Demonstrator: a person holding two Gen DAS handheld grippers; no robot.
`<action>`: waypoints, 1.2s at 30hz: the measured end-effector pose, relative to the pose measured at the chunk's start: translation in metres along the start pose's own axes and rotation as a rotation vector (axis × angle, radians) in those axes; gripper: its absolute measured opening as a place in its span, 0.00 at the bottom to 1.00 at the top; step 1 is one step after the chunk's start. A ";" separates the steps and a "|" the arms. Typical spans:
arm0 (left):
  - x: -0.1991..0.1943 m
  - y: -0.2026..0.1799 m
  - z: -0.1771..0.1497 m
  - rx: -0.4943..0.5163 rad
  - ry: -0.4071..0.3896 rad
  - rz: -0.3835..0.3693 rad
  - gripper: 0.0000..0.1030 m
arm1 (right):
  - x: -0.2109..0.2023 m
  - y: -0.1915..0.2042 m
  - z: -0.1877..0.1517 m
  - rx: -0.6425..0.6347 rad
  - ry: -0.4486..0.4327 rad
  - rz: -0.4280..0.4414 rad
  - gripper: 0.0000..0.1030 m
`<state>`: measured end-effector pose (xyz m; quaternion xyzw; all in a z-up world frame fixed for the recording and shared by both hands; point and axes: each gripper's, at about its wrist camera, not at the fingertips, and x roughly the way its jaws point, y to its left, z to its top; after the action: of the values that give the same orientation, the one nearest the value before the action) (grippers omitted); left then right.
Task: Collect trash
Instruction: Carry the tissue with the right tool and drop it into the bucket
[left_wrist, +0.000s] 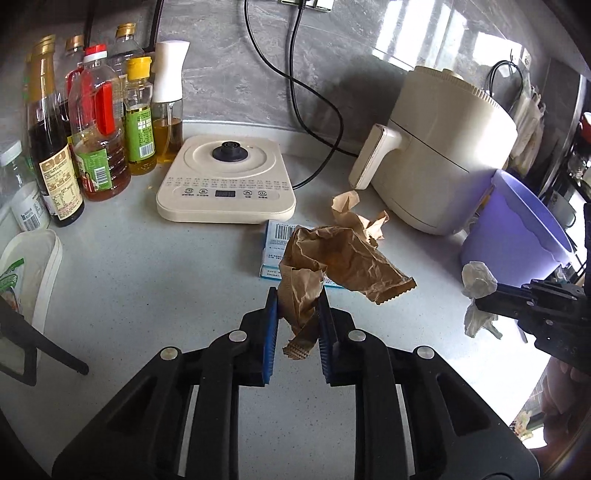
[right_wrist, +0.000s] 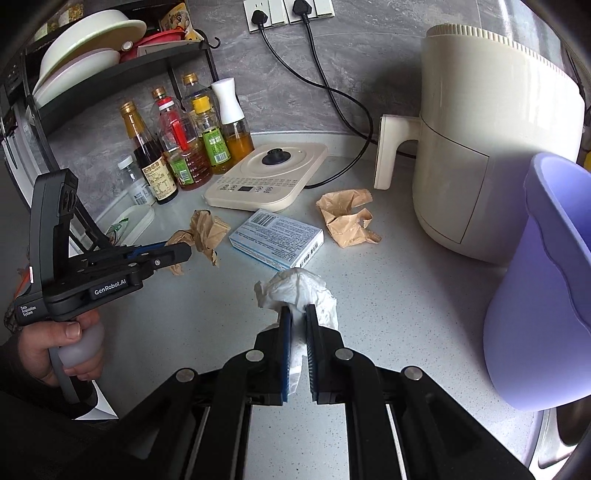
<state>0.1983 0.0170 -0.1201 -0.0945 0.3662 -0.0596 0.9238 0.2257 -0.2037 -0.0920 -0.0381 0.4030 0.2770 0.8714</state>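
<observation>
Crumpled brown paper bag (left_wrist: 332, 258) pinched in the left gripper (left_wrist: 297, 325); white tissue (right_wrist: 299, 291) clamped in the right gripper (right_wrist: 298, 328). Blue box (right_wrist: 277, 238), another paper wad (right_wrist: 347, 218) and air fryer (right_wrist: 480, 147) crowd the tabletop (right_wrist: 388, 295) beside a purple bin (right_wrist: 546, 295).

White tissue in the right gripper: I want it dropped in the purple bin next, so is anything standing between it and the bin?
Nothing visible does. The right gripper is shut on the white tissue, and only bare countertop lies between it and the purple bin. The air fryer stands behind that path, not across it.

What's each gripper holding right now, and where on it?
Left gripper: crumpled brown paper bag, pinched at its lower end. Right gripper: white tissue wad, near its bottom.
</observation>
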 end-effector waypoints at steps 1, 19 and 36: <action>-0.006 0.001 0.003 0.000 -0.016 0.004 0.19 | -0.005 0.002 0.004 -0.012 -0.016 0.001 0.09; -0.081 -0.026 0.058 0.057 -0.268 -0.039 0.19 | -0.119 -0.041 0.077 -0.047 -0.296 -0.244 0.09; -0.071 -0.092 0.086 0.186 -0.290 -0.181 0.19 | -0.163 -0.110 0.047 0.164 -0.355 -0.486 0.32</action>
<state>0.2027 -0.0483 0.0084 -0.0490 0.2124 -0.1617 0.9625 0.2293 -0.3565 0.0406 -0.0137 0.2445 0.0296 0.9691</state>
